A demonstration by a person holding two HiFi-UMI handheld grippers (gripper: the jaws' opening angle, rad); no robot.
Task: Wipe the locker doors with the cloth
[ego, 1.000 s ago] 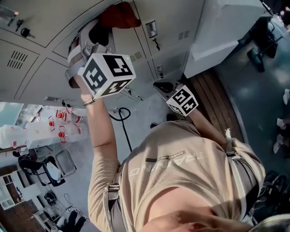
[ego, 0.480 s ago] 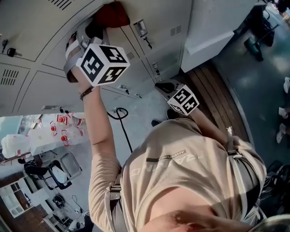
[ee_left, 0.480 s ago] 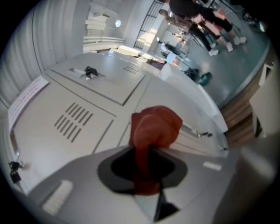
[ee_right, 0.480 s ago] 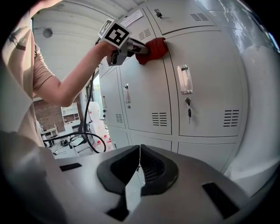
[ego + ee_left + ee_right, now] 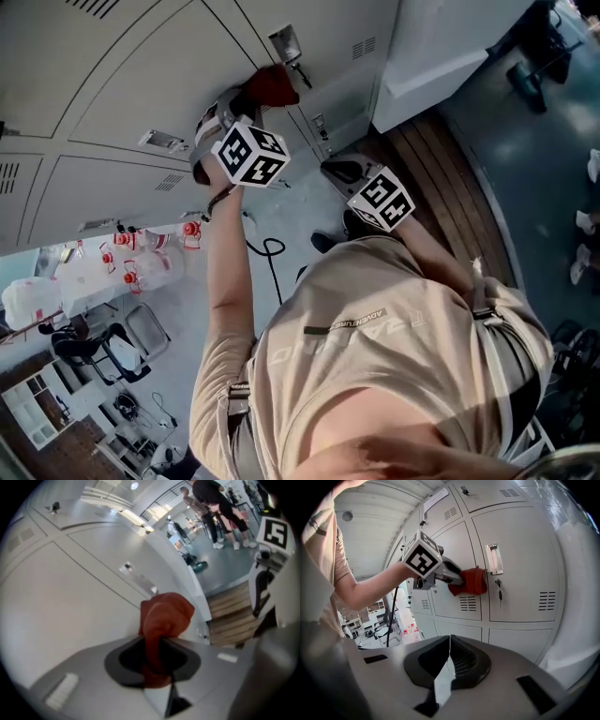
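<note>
Pinching the red cloth (image 5: 166, 613) tight between its jaws, the left gripper (image 5: 155, 656) pushes the bunched end against a grey locker door (image 5: 70, 606), probably so that fabric and not the jaws rubs the metal. The right gripper (image 5: 449, 660) hangs low and well apart, its jaws together on nothing, likely because one hand is enough for wiping. Only the right gripper view shows that the cloth sits just beside a handle plate (image 5: 493, 558) and above vent slots (image 5: 468, 603).
</note>
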